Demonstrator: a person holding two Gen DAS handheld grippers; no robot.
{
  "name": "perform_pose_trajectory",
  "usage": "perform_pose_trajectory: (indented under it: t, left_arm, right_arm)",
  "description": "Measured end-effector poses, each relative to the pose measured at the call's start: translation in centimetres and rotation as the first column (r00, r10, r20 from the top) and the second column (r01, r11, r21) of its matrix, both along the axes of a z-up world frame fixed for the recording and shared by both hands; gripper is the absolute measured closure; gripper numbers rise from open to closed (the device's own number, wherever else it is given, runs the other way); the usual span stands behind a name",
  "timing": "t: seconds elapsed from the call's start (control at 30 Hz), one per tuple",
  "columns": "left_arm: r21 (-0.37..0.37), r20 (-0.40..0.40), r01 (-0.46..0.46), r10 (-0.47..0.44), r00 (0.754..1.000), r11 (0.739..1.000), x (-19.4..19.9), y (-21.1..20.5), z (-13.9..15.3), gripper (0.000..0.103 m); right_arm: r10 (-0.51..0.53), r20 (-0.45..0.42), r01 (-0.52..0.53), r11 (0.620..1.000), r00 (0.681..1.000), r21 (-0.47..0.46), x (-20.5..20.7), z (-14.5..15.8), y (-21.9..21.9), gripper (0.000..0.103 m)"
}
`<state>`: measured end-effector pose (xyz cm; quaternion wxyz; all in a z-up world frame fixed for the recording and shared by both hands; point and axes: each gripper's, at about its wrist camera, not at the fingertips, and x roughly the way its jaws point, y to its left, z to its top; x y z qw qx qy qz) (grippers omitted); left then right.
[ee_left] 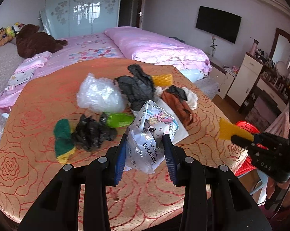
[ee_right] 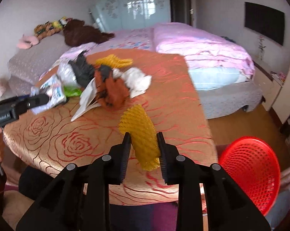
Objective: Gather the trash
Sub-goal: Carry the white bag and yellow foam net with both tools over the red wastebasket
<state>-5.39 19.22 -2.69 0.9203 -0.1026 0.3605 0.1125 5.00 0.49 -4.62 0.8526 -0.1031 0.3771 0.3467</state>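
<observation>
The left gripper [ee_left: 145,144] clamps a white printed bag [ee_left: 154,132] above the table [ee_left: 39,163]. The right gripper [ee_right: 143,144] pinches yellow foam netting [ee_right: 139,134] near the red basket [ee_right: 250,173].

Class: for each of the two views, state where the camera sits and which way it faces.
Left wrist: behind the left gripper, facing the bed; it grips a printed bag; right gripper at right.
Right wrist: behind the right gripper, same way; it grips yellow foam net.
Shared: table, trash pile, red basket.
</observation>
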Motion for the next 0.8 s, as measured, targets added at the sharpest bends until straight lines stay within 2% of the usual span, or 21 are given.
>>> perform_pose_trajectory:
  t: [0.13, 0.47, 0.8]
  left_arm:
    - [0.003, 0.005, 0.016, -0.016, 1.0, 1.0, 0.4, -0.7, 0.2, 0.068]
    - [0.029, 0.028, 0.072, -0.073, 0.997, 0.997, 2.5, -3.5, 1.2, 0.068]
    - [0.052, 0.022, 0.19, -0.192, 0.981, 0.98, 6.0, -8.0, 1.7, 0.068]
  right_arm:
    - [-0.043, 0.042, 0.043, 0.999, 0.998, -0.003, 0.3, 0.7, -1.0, 0.076]
    - [-0.176, 0.067, 0.174, 0.984, 0.982, 0.043, 0.8, 2.5, -4.2, 0.076]
    - [-0.344, 0.059, 0.338, 0.937, 0.937, 0.086, 1.7, 3.7, -9.8, 0.076]
